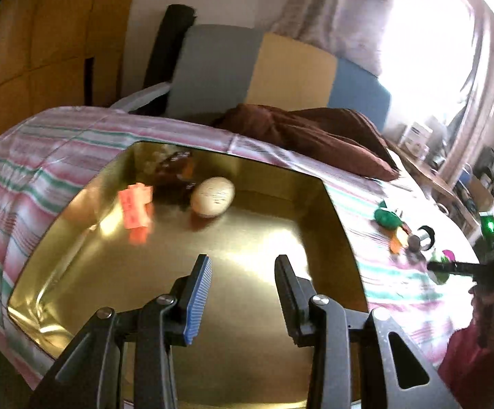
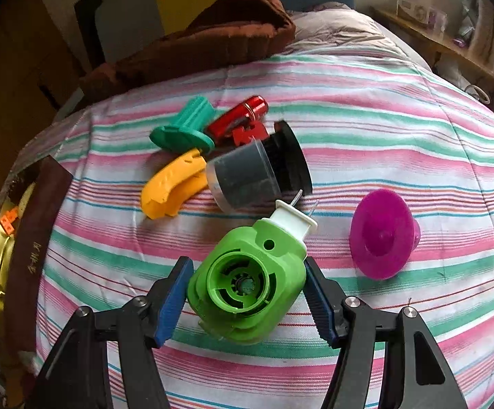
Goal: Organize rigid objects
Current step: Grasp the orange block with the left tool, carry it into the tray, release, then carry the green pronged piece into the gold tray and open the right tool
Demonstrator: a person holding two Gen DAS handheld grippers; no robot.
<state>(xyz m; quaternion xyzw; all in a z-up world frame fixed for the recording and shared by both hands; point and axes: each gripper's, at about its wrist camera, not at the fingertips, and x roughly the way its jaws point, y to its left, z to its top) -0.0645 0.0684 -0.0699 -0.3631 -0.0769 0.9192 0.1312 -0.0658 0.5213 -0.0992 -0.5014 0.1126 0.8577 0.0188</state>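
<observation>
1. On a striped bedspread (image 2: 366, 109), the right gripper (image 2: 247, 301) clasps a lime-green plastic housing (image 2: 247, 283), blue pads pressed to its two flanks; the piece sits near the cover's near edge, white spout (image 2: 293, 220) pointing away.
2. The housing looks like hollow moulded plastic: light, stiff, smooth-walled. Its rounded body could twist in a loose pinch, so the broad flat flanks now taken seem the soundest hold; the thin white spout and the wire beside it look the weakest parts.
3. Over at the cover's left edge, the left gripper (image 1: 243, 303) hovers above a gold tin (image 1: 318, 184), jaws parted and nothing between them.
4. Inside the tin, toward its far wall, lie a pale egg-shaped object (image 1: 213, 196), an orange block (image 1: 136, 209) and a dark item too blurred to name.
5. Not yet sorted, mid-cover: a teal piece (image 2: 185, 129), a red cylinder (image 2: 243, 116), a yellow handle (image 2: 172, 184) and a grey canister with black lid (image 2: 253, 173), clustered and touching.
6. A magenta disc (image 2: 381, 235) lies apart, toward the right edge.
7. The canister, likely rolling freely, would want a grip across its barrel, not its lid.
</observation>
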